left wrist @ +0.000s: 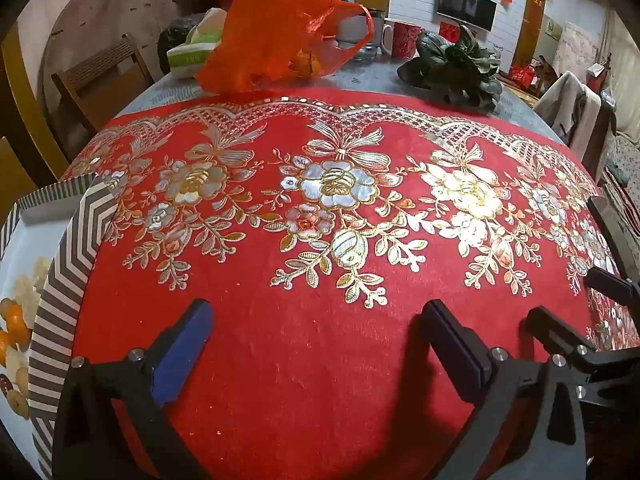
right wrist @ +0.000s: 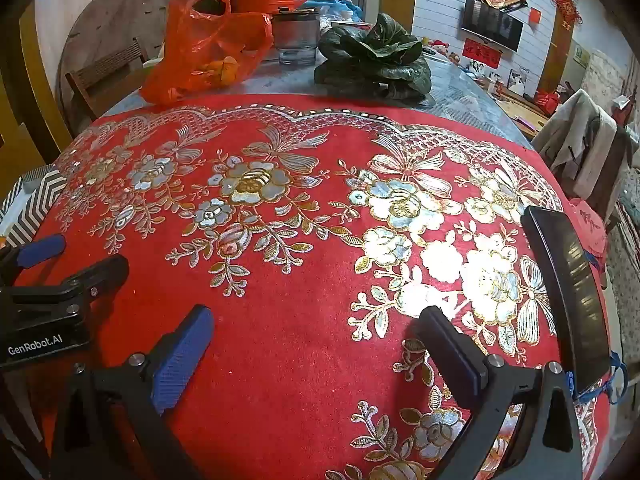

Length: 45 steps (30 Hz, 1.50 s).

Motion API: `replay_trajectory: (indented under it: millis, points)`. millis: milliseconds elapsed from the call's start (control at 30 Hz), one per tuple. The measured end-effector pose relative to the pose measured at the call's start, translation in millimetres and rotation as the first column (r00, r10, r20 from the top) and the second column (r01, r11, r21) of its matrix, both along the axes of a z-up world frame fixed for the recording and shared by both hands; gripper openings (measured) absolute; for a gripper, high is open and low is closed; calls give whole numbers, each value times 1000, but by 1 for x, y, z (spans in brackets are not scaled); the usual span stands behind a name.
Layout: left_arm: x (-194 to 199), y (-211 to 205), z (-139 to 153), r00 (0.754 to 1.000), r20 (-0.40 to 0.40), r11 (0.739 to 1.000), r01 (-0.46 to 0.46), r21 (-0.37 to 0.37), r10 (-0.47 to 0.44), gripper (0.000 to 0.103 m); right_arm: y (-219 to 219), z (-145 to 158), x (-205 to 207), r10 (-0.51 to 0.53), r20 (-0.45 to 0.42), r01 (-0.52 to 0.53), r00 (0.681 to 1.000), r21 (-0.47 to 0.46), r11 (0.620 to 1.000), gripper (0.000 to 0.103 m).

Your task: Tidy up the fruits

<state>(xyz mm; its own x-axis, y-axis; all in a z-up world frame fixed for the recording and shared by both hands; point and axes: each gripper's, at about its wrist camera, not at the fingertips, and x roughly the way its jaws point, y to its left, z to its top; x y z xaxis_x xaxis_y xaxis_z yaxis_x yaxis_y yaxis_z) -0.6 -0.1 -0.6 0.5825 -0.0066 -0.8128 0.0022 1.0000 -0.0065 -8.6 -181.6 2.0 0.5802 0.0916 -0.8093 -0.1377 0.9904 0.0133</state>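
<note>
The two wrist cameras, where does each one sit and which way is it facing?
Left wrist view: rides the left hand-held gripper, tilted down over the red floral cloth; its open blue-padded fingers show, and the right hand-held gripper enters at the right edge.
Right wrist view: rides the right hand-held gripper, same downward tilt; its open fingers show, the left gripper at the left edge.
Shared: the cloth, the orange plastic bag holding oranges, the leafy greens, and the chevron-striped box.

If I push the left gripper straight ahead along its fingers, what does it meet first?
Probably the red embroidered cloth. The left gripper, open and empty, tilts down at bare fabric. The orange plastic bag with fruit sits far beyond, at the table's back; depth is hard to judge through the fisheye.
</note>
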Motion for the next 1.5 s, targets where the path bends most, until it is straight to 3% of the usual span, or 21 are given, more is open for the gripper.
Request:
replay_trajectory:
  millis: [1500]
  points:
    - [0, 1, -2, 1000, 1, 1000, 0, 0, 0, 103, 4, 1, -1, -1, -3, 1, 1000, -1, 1000, 103]
